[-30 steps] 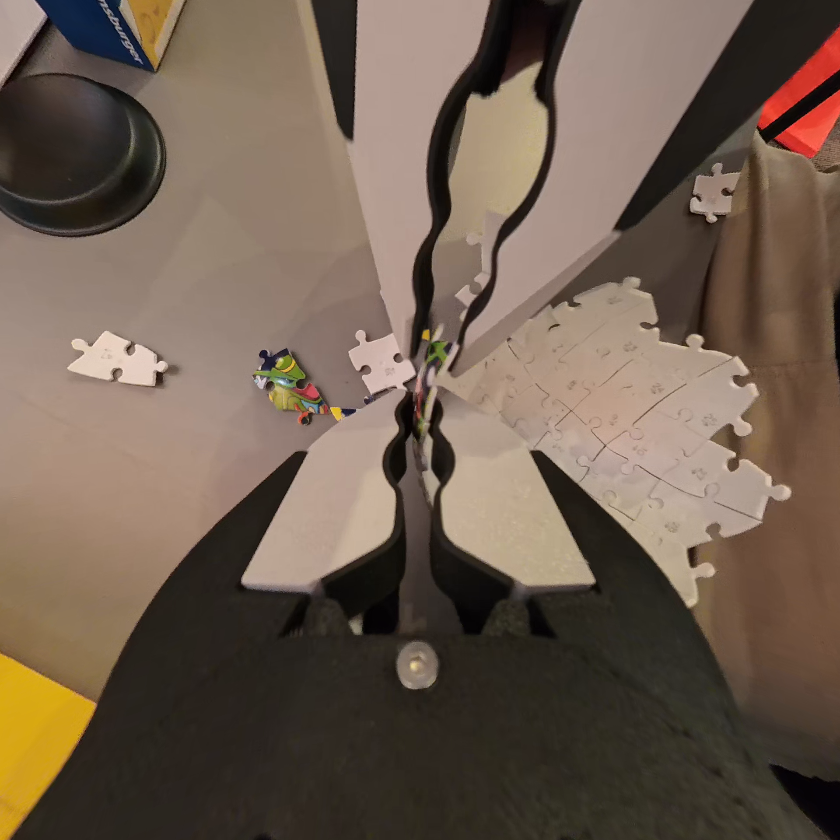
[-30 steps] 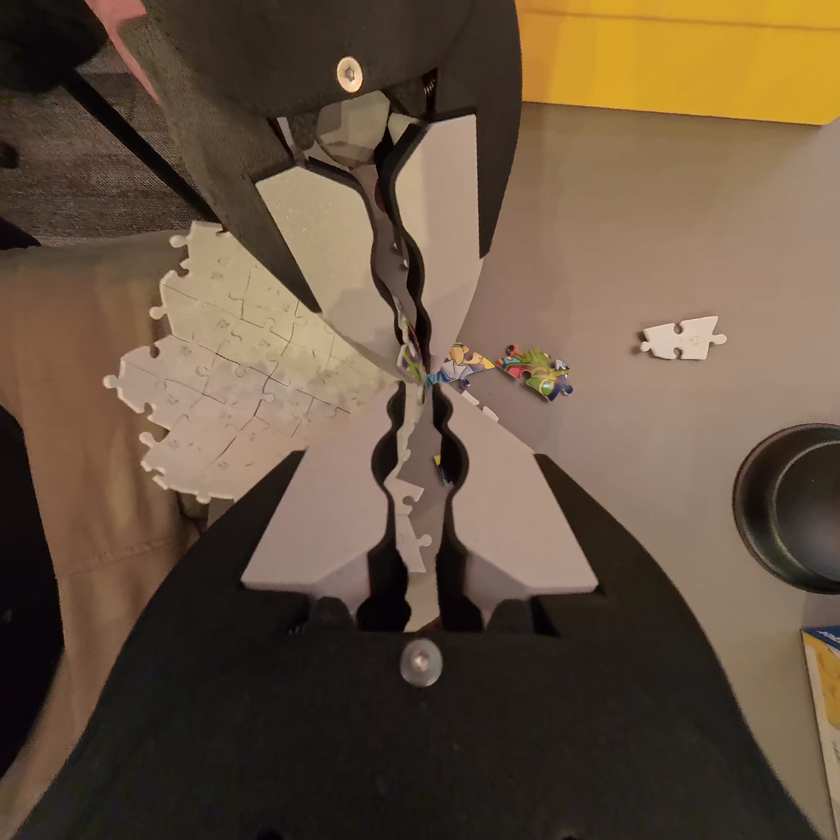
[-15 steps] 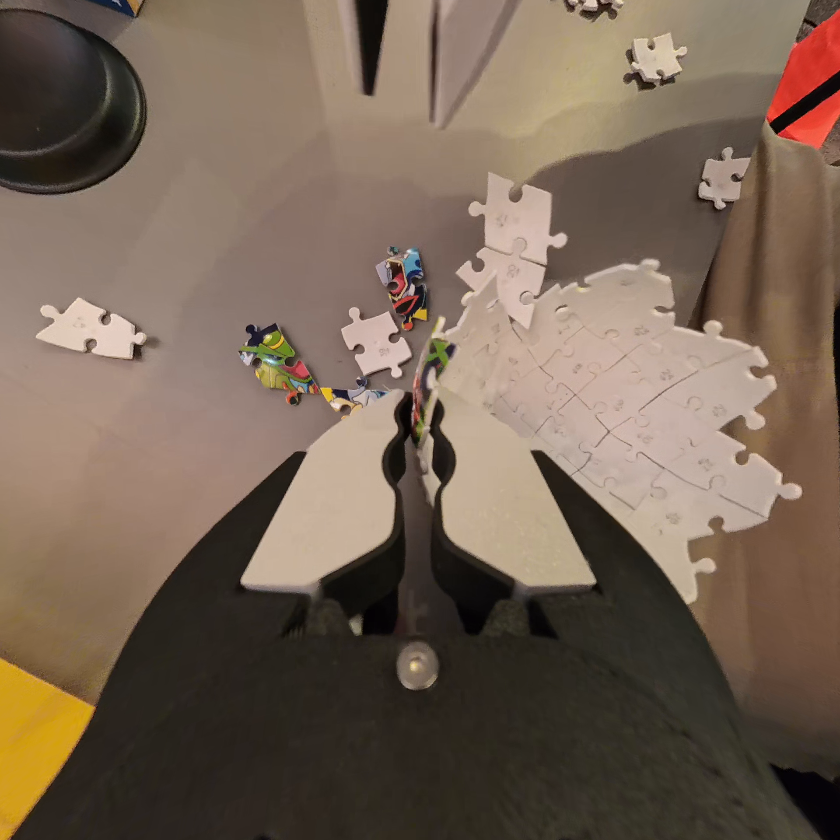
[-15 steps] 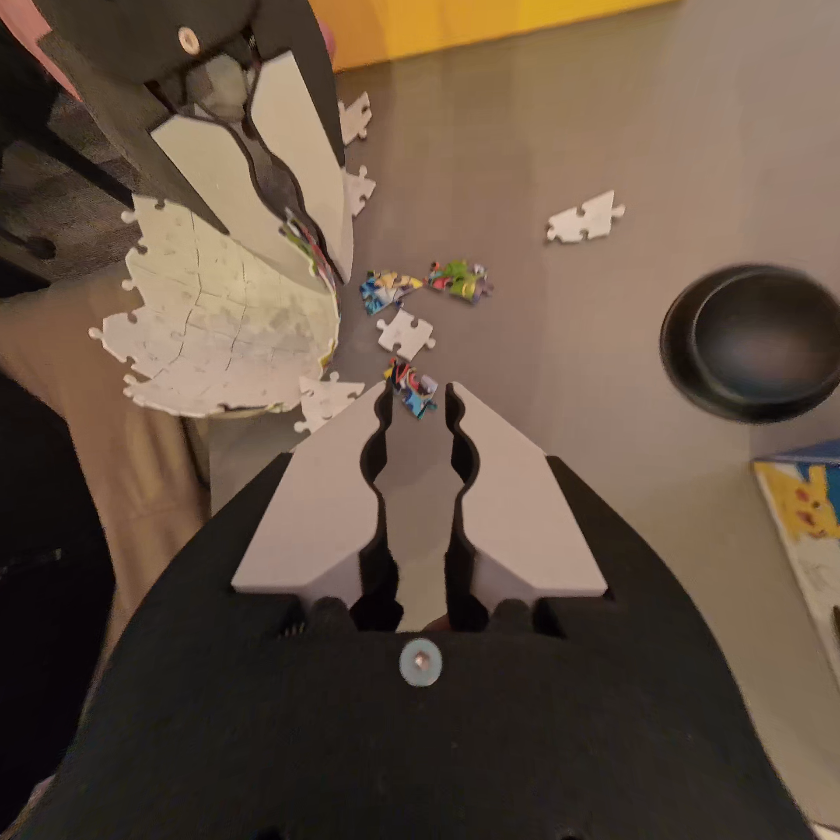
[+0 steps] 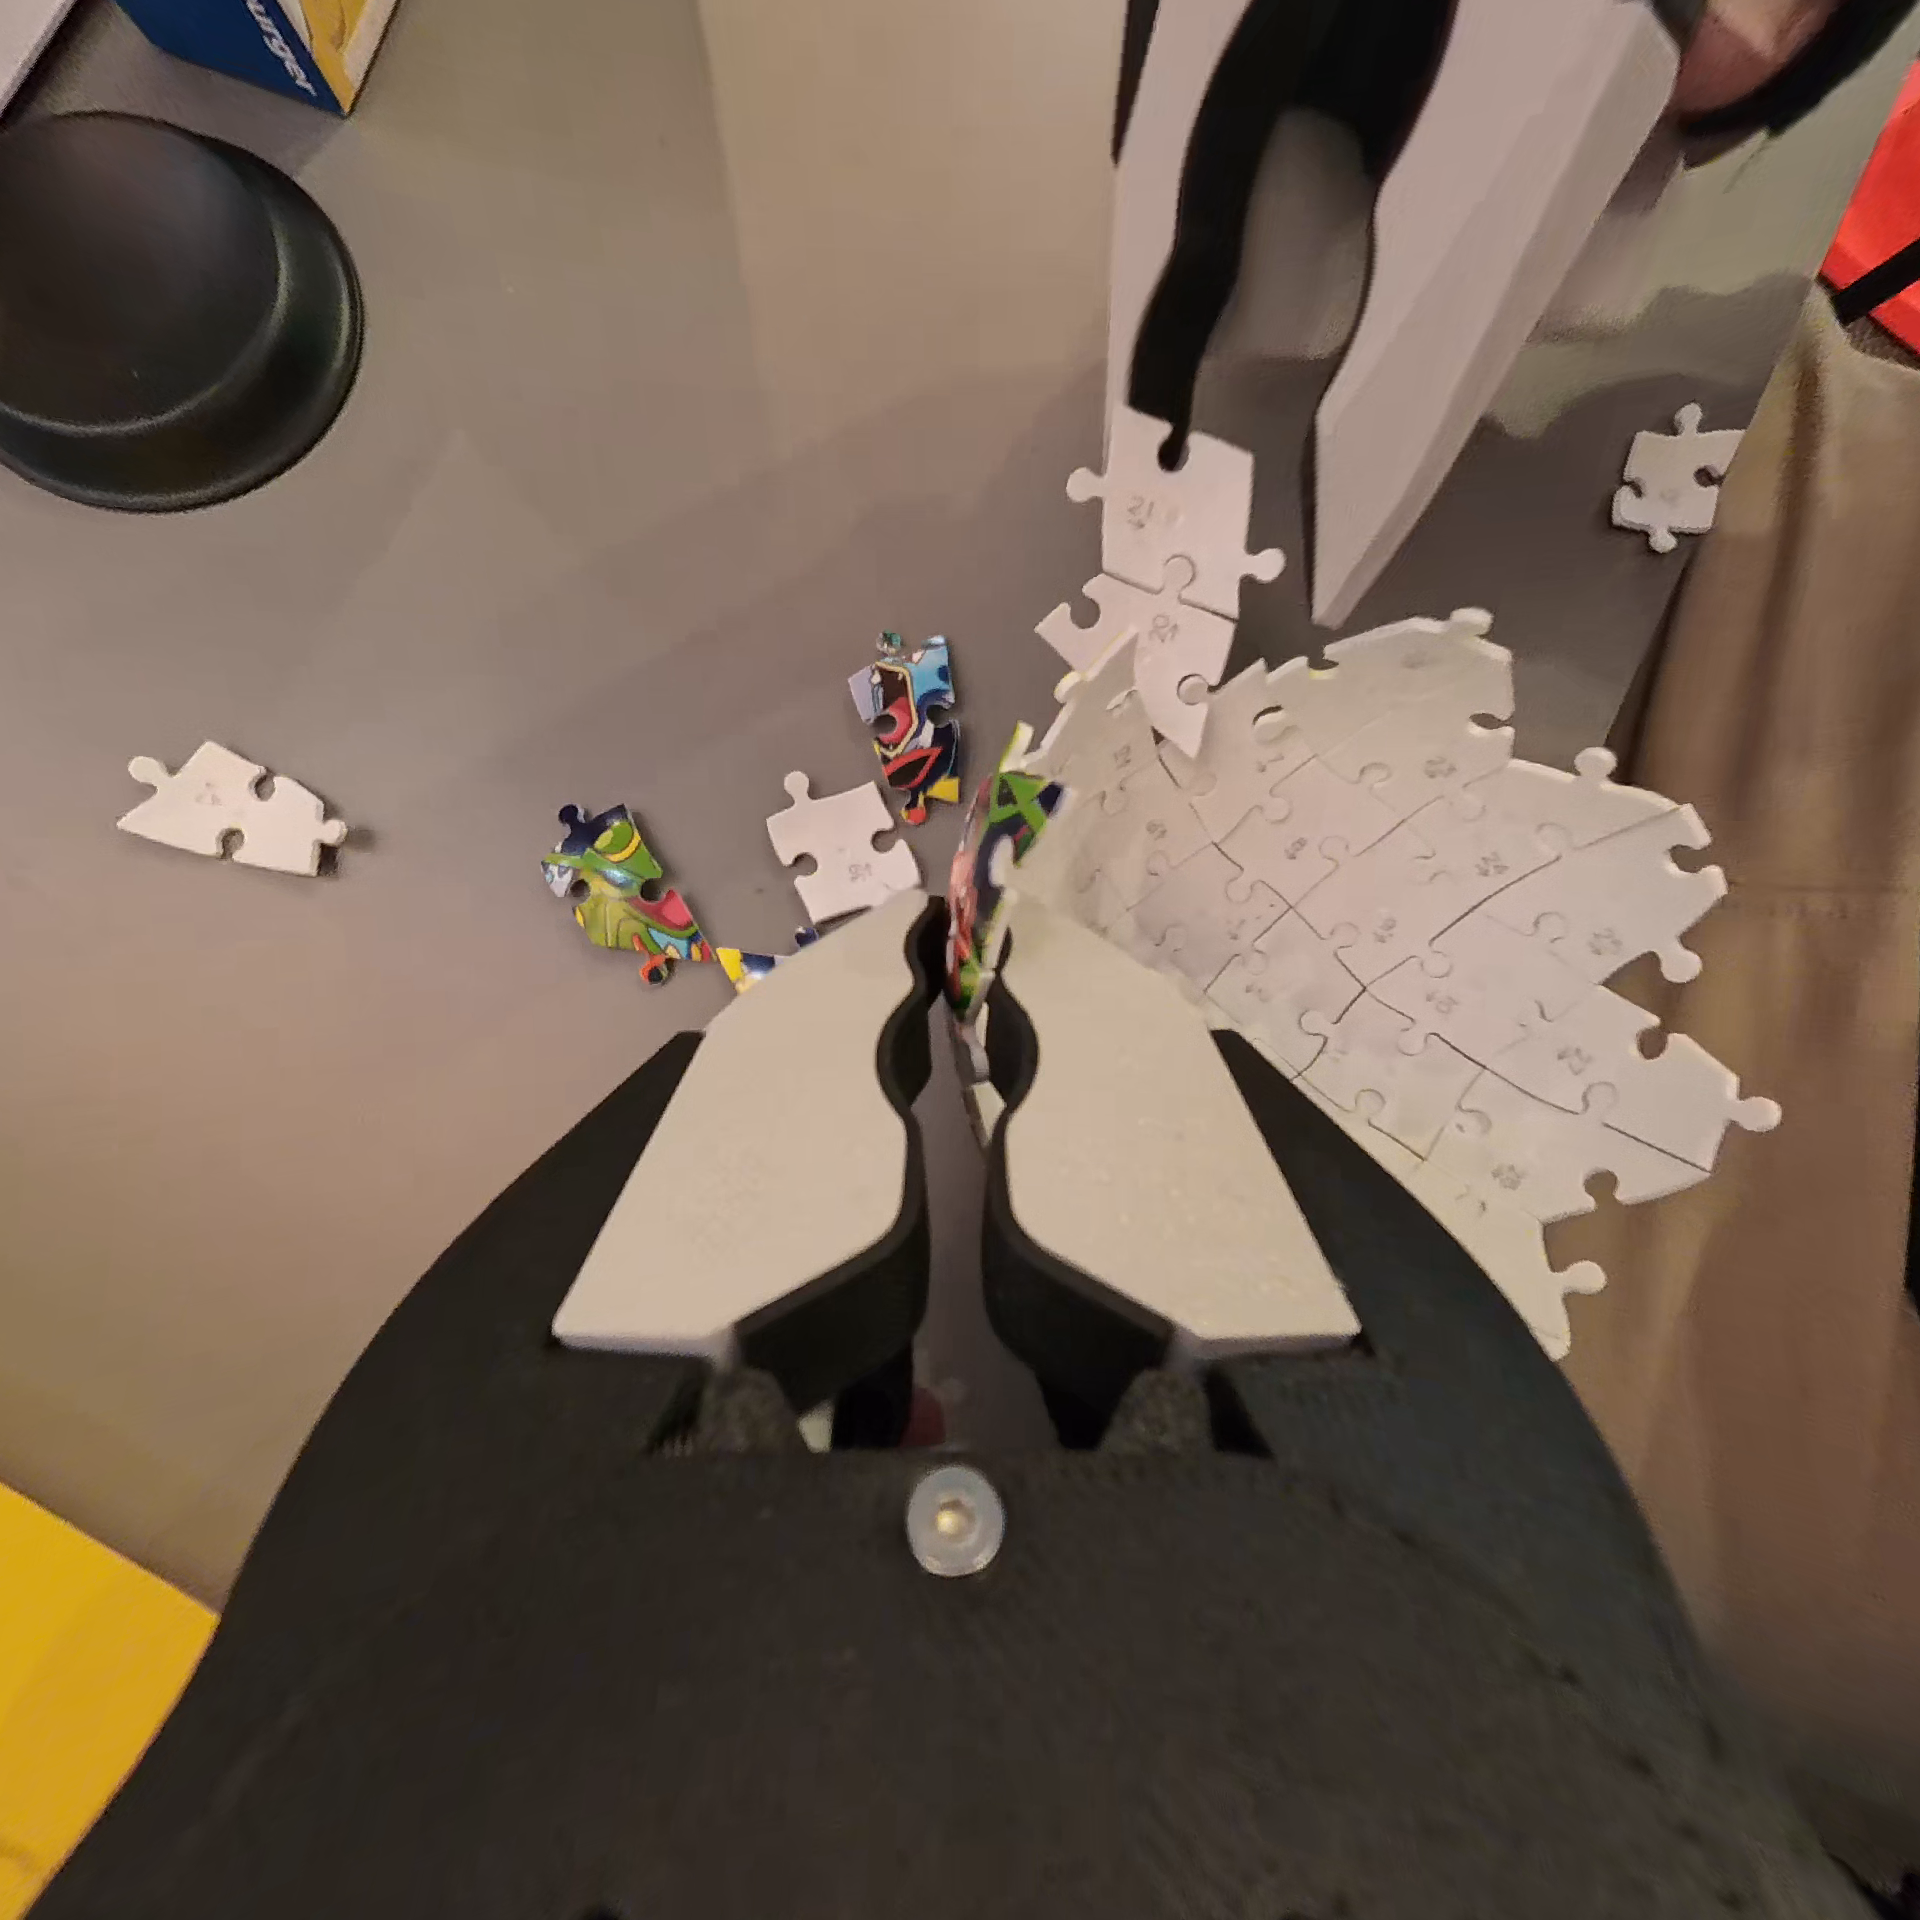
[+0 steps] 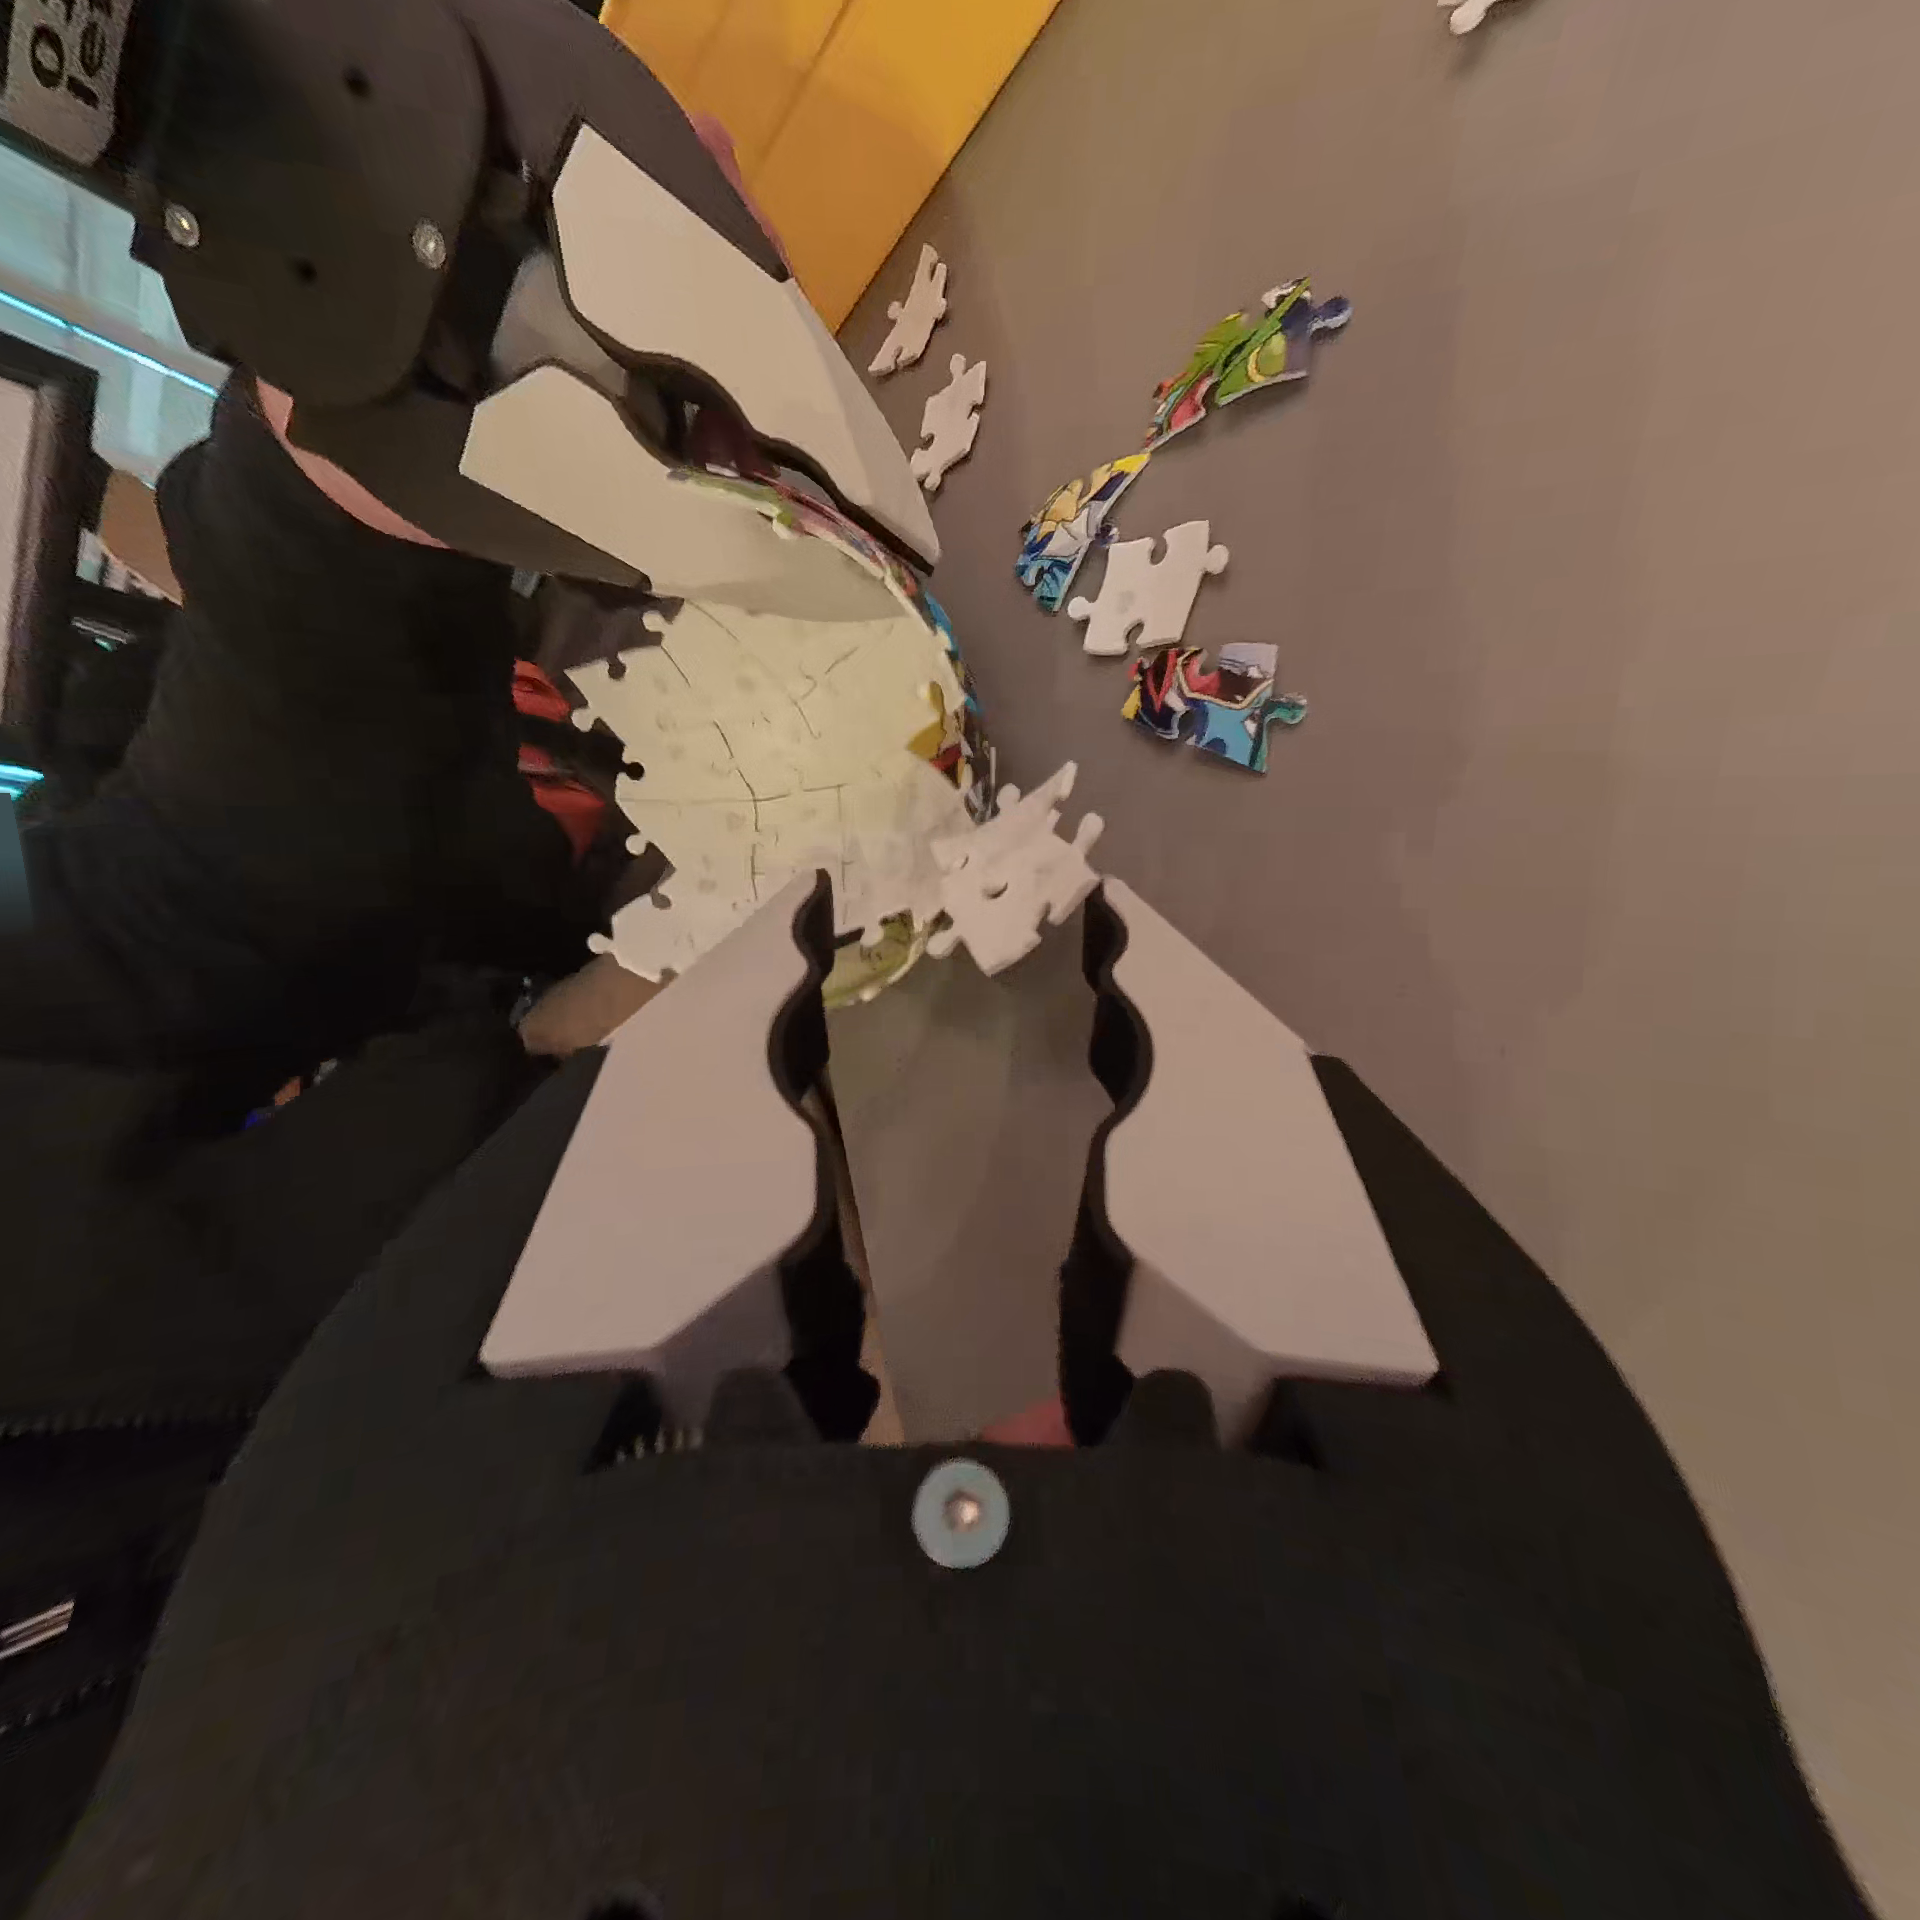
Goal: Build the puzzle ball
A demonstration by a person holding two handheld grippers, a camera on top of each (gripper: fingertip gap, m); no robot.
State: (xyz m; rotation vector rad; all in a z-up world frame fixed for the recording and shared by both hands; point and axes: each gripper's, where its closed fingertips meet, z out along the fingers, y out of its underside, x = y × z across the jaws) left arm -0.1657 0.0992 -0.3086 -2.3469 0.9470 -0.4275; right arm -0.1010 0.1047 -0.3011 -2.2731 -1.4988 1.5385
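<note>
The partly built puzzle ball (image 5: pixel 1403 935) is a curved shell of joined pieces with its white inside facing me, held over the grey table (image 5: pixel 623 520). My left gripper (image 5: pixel 961 920) is shut on the shell's coloured rim. A white two-piece strip (image 5: pixel 1164 582) juts from the shell's far edge. My right gripper (image 5: pixel 1236 514) comes in from the top, open, with its fingertips on either side of that strip. In the right wrist view the right gripper (image 6: pixel 956 904) is open, with the strip (image 6: pixel 1018 873) between its tips, and the left gripper (image 6: pixel 727 488) clamps the shell (image 6: pixel 769 748).
Loose pieces lie on the table: a white pair (image 5: pixel 229 810), a green one (image 5: pixel 623 894), a white one (image 5: pixel 847 852), a blue-red one (image 5: pixel 909 727) and a white one (image 5: pixel 1668 488). A black bowl (image 5: pixel 156 312) and a blue box (image 5: pixel 270 52) are at the far left. Beige cloth (image 5: pixel 1818 935) is on the right. The grippers' ends are close to 7 cm from one another. The black bowl (image 5: pixel 156 312) is about 20 cm from both grippers' fingertips.
The right gripper let go of the strip at the shell's edge, pulled back, then came close again with its jaws wider. The strip stays on the shell. The left gripper still holds the shell.
</note>
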